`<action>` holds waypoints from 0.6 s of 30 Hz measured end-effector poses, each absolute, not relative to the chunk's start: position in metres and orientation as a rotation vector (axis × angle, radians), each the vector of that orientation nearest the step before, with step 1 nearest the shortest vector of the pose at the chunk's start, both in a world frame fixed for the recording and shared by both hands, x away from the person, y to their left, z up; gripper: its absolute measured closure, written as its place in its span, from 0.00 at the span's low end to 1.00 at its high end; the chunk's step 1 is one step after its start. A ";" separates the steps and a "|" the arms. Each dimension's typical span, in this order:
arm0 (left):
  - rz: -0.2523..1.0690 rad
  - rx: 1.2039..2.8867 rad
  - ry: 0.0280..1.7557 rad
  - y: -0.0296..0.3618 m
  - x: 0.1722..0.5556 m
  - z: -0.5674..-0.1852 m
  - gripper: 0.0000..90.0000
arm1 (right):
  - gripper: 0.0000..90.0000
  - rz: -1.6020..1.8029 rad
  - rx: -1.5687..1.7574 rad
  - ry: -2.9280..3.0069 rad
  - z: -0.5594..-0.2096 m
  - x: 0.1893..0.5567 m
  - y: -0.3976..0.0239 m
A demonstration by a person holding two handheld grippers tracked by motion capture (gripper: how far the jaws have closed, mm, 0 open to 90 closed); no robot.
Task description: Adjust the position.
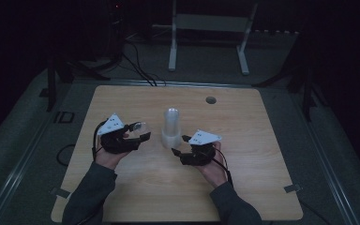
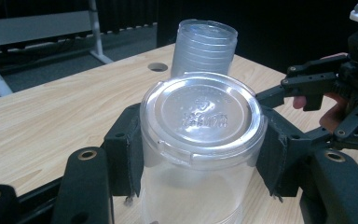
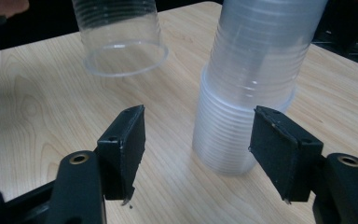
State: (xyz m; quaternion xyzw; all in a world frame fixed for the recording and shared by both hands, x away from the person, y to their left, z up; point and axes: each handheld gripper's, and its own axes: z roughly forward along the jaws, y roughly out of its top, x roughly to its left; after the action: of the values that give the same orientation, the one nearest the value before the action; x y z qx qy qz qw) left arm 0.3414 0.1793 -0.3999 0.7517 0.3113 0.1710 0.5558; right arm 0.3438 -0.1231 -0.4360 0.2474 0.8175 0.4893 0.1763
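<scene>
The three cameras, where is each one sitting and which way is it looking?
High view: above the person's side, facing forward and down on the pale wooden table; forearms, hands, left gripper and right gripper show.
Left gripper view: rides the left gripper; its black fingers clamp a clear plastic cup.
Right gripper view: rides the right gripper; fingers apart, facing the stack.
All share the upside-down stack of clear plastic cups.

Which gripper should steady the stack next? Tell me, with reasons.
Right, probably. The right gripper stands open with nothing between its jaws, facing the cup stack close by. The left gripper is shut on a single clear cup.
</scene>
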 end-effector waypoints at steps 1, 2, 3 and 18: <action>0.401 1.771 0.733 0.180 0.341 -0.400 0.45 | 0.39 1.393 0.697 2.314 -0.435 0.344 -0.123; 0.398 1.769 0.730 0.180 0.341 -0.400 0.45 | 0.39 1.400 0.698 2.314 -0.435 0.344 -0.122; 0.395 1.766 0.726 0.180 0.340 -0.400 0.45 | 0.39 1.405 0.692 2.311 -0.434 0.344 -0.122; 0.327 1.833 0.629 0.170 0.338 -0.402 0.45 | 0.37 1.486 0.647 2.317 -0.426 0.343 -0.115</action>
State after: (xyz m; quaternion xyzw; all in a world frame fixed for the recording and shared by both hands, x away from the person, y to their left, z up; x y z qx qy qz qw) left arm 0.3377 0.1696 -0.4017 0.7759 0.2663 0.1385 0.5549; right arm 0.3434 -0.1146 -0.4258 0.2260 0.8094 0.5190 0.1564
